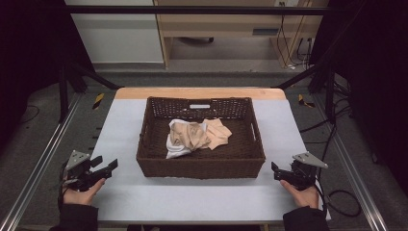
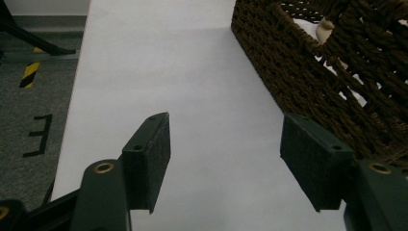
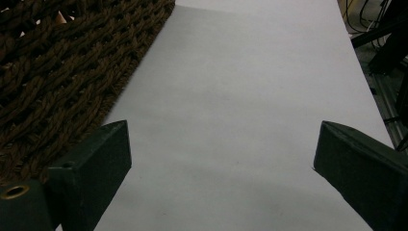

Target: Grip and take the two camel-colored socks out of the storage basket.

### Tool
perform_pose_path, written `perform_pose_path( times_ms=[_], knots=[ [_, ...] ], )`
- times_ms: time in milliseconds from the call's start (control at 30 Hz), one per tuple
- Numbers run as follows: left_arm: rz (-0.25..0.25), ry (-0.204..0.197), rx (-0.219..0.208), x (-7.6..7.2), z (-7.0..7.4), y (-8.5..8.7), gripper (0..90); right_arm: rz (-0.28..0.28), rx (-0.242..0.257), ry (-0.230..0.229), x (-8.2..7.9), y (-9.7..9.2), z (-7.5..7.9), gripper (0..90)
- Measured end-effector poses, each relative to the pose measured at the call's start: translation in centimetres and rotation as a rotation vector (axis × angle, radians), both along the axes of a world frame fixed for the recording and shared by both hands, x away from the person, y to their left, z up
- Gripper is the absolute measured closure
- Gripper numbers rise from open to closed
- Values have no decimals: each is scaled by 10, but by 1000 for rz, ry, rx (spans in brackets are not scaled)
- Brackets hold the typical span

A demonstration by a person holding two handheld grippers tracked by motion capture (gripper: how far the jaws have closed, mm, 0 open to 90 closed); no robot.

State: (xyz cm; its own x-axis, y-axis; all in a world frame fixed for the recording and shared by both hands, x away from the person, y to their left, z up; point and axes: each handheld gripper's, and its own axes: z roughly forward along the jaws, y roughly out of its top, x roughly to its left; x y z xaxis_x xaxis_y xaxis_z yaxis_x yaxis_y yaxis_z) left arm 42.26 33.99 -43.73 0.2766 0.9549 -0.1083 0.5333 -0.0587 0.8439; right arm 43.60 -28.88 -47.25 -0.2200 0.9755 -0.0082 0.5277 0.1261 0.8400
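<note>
Wicker, dark brown, makes up the basket (image 1: 200, 166) at the middle of the high view, standing on the white table (image 1: 192, 197). Inside it lies a small heap of clothes: a beige cloth (image 1: 192, 134) on top and toward the right, a white cloth (image 1: 174, 144) under it at the left. The heap sits in the upper half of the basket's floor, closer to the far wall than to the near one.

At the lower left of the high view the left gripper (image 1: 108, 168) rests low over the table, just beside the basket's near left corner; at the lower right the right gripper (image 1: 275, 171) sits likewise off the near right corner. In the left gripper view its jaws stand spread with bare table between them, and the basket wall runs along the right edge, a bit of pale cloth showing through the weave at the upper right. In the right gripper view the jaws are spread wider, nothing between them, with the weave filling the upper left.

Judging by this, the work is at its start: both tools wait outside the basket and neither cloth is touched. The next move likely calls for one gripper to rise over the rim, come down on the beige cloth's raised folds, and close on a single layer so that only it lifts.
</note>
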Motion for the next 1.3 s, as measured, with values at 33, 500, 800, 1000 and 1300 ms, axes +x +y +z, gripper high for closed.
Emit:
perform_pose_path(
  times_ms=[33,500,800,1000,1300],
  knots=[
    [0,0,0,0,0,0,353,0,0,0,0,0,0,62],
    [-1,-57,-44,0,20,-5,363,-4,14,-21,-1,0,1,71],
    [-12,-100,-65,-3,37,-12,393,-7,23,-36,-4,0,3,71],
    [-37,-134,-59,1,50,-21,411,-6,11,-40,-5,1,3,71],
    [-53,-175,-56,9,69,-30,419,-5,-4,-37,-5,3,2,73]
  ],
)
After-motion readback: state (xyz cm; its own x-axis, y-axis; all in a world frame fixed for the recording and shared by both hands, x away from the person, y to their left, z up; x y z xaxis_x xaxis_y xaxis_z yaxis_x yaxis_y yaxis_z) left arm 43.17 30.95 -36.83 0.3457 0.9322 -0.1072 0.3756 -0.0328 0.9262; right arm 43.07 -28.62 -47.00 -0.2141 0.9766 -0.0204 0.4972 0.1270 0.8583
